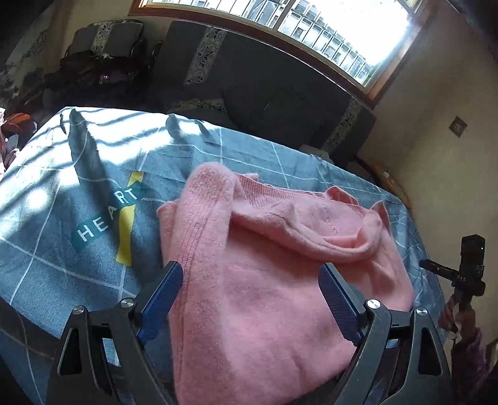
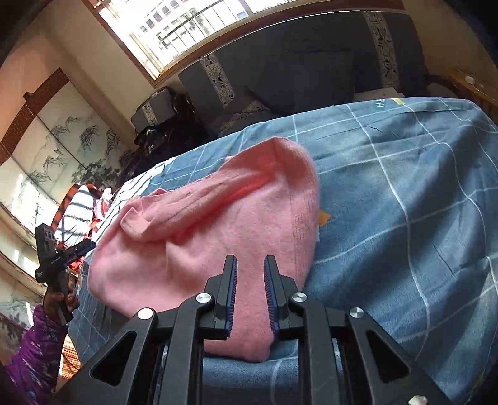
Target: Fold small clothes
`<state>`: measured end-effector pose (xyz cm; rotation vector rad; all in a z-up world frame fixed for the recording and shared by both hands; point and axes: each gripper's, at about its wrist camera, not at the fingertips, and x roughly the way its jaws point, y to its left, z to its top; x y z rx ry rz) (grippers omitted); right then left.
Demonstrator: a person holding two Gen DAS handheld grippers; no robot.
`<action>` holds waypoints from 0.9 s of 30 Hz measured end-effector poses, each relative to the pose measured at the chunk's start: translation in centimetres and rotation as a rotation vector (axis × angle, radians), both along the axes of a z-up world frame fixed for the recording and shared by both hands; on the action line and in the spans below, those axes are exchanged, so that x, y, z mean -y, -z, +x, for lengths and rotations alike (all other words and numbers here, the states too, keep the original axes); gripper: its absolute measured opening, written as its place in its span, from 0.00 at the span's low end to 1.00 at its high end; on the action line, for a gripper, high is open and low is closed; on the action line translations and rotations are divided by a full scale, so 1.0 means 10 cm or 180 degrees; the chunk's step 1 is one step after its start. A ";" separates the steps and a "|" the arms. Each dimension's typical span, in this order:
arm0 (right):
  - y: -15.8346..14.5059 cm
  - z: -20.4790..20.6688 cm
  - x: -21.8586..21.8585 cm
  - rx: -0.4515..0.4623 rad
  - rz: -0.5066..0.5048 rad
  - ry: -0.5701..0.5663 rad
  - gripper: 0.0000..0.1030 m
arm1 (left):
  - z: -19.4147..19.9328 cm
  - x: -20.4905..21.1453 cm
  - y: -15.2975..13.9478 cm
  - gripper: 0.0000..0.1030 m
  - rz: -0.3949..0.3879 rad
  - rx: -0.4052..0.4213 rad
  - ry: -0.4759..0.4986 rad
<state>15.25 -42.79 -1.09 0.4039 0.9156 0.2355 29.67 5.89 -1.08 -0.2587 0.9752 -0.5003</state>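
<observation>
On the blue checked blanket [image 1: 46,218] lies the pink sweater [image 1: 264,280], a soft, fuzzy knit bunched into a rough mound, one sleeve folded across its upper part with the ribbed cuff turned toward the window [image 1: 326,28]. The sweater's near hem runs under the frame of the left gripper [image 1: 250,277] and is cut off at the bottom of that view, so its full outline cannot be made out. The left gripper's blue-padded fingers stand wide apart over the sweater, holding nothing; whether they touch the knit is unclear. In the right wrist view, the right gripper [image 2: 250,268] sits above the sweater's near edge [image 2: 218,249] with its ridged pads close together yet parted by a narrow gap, pink fabric showing through it; no cloth looks pinched. The blanket is plush, crossed by thin white lines, with a teal "HEART" label [image 1: 109,212] beside the sweater. Behind the sweater, a dark grey sofa [image 1: 264,78] sits in shadow, its detail hard to read.
</observation>
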 end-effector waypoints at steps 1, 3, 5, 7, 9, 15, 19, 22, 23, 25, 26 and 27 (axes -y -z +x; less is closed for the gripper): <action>0.02 0.13 -0.16 -0.0067 -0.0017 -0.0208 0.19 | 0.09 0.12 0.07 0.88 0.0031 -0.0142 0.0086; 0.15 0.41 -0.52 -0.0283 -0.0256 -0.0531 0.18 | 0.28 0.40 0.28 0.88 0.0420 -0.0432 0.0197; 0.32 0.71 -0.85 -0.0481 -0.0437 -0.0862 0.18 | 0.44 0.56 0.38 0.88 0.0789 -0.0457 0.0190; 0.34 1.02 -1.02 -0.0460 -0.0695 -0.0879 0.18 | 0.62 0.56 0.34 0.88 0.0824 -0.0356 0.0079; 0.26 1.34 -0.99 -0.0253 -0.0687 -0.0705 0.18 | 0.81 0.33 0.24 0.88 0.0728 -0.0226 -0.0412; 0.19 1.55 -0.17 0.0099 0.0193 0.0393 0.18 | 1.03 -0.70 0.34 0.88 0.0899 -0.0323 -0.1815; 0.20 1.19 0.22 0.0212 0.0267 0.0504 0.24 | 0.81 -0.80 0.32 0.88 0.0375 -0.0156 -0.1304; 0.33 1.15 0.40 0.0030 0.0168 0.0540 0.27 | 0.76 -0.56 0.19 0.88 0.0249 -0.0013 -0.0835; 0.34 1.17 0.41 -0.0019 0.0119 0.0555 0.27 | 0.78 -0.46 0.13 0.88 0.0268 0.0034 -0.0754; 0.27 1.26 0.32 0.0058 0.0360 0.0407 0.27 | 0.86 -0.27 0.06 0.88 0.0246 0.0060 -0.0616; 0.22 1.30 0.19 0.0102 0.0419 0.0268 0.27 | 0.91 -0.20 0.04 0.88 0.0207 0.0050 -0.0564; 0.17 1.38 -0.01 0.0100 0.0381 0.0081 0.27 | 0.97 -0.11 0.03 0.88 0.0136 0.0045 -0.0507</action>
